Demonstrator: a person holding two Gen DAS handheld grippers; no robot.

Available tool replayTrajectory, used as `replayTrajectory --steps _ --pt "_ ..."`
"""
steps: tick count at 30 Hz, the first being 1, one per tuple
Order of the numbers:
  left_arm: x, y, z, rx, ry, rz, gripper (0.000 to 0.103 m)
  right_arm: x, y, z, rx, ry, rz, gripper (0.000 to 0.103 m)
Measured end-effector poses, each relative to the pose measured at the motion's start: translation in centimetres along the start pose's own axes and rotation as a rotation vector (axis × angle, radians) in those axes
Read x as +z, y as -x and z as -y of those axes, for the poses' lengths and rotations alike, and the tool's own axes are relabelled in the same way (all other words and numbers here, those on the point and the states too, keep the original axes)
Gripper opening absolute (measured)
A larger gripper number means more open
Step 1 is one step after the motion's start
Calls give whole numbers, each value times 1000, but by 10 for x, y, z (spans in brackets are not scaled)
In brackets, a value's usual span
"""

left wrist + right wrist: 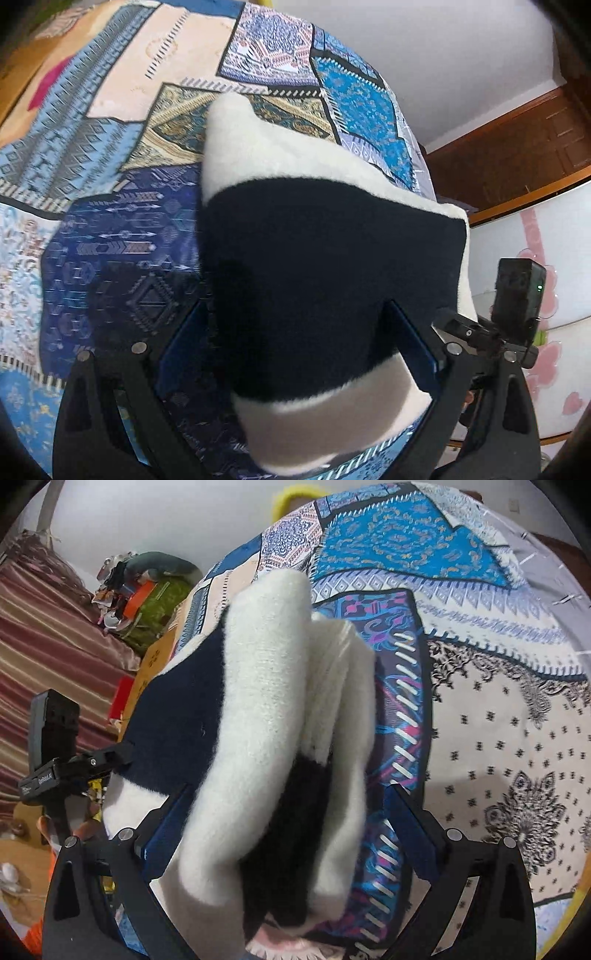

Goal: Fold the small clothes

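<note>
- One small fleece garment point(314, 266), navy with cream bands, is what we hold up off the bed point(122, 177), one gripper at each end, and it hangs just above the patchwork bedspread.
- We judge that it is lifted like this so that one part can be carried over another: in the right wrist view the cloth already lies in several layers, a cream layer outermost and navy showing between the layers lower down.
- In the left wrist view the garment fills the gap of our left gripper point(295, 354). Its jaws stand fairly wide, with the blue pads on either side of the thick navy cloth; the contact itself is hidden by the fleece, so we take it as a clamp on the bunched edge, not a loose cradle.
- Our right gripper point(280, 834) shows the same: jaws moderately apart, the stacked cream and navy layers wedged between the blue pads and spilling toward the camera.
- The bulk of the fleece explains the wide stance; the jaws cannot come closer with that much cloth between them.
- Beyond the bed we see a pale wall point(443, 55), and in the right wrist view a striped curtain point(55, 646) beside some clutter.
</note>
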State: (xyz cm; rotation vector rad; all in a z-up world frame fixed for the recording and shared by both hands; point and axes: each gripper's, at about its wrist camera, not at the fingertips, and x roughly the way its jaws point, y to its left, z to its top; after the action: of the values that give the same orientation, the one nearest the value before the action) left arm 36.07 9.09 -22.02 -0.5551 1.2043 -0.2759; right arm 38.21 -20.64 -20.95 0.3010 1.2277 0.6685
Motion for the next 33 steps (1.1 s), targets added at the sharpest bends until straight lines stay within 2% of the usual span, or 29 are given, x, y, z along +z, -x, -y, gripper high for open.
replayTrajectory --steps 6,9,12,17,20,22,24,33 --pt "5 -17 -4 -98 77 -66 98 0 -9 9 92 -83 -15 99" --pt "6 -19 -5 -115 93 -71 98 -1 -11 11 142 -123 -21 89" --pt "4 -16 0 -111 81 -58 96 -2 -7 9 142 -126 -12 82" --pt "2 -4 7 -103 57 -17 83 -2 8 -1 119 -98 10 55" --pt "1 6 7 -120 56 -1 73 -1 14 -9 100 -76 24 47" --pt "0 15 8 -131 48 10 68 -1 19 -16 85 -57 38 45" --pt "-2 26 13 -131 28 28 66 -2 23 -22 81 -45 50 44" --pt "-10 96 30 -129 -48 142 65 -4 49 -78 72 95 116 42"
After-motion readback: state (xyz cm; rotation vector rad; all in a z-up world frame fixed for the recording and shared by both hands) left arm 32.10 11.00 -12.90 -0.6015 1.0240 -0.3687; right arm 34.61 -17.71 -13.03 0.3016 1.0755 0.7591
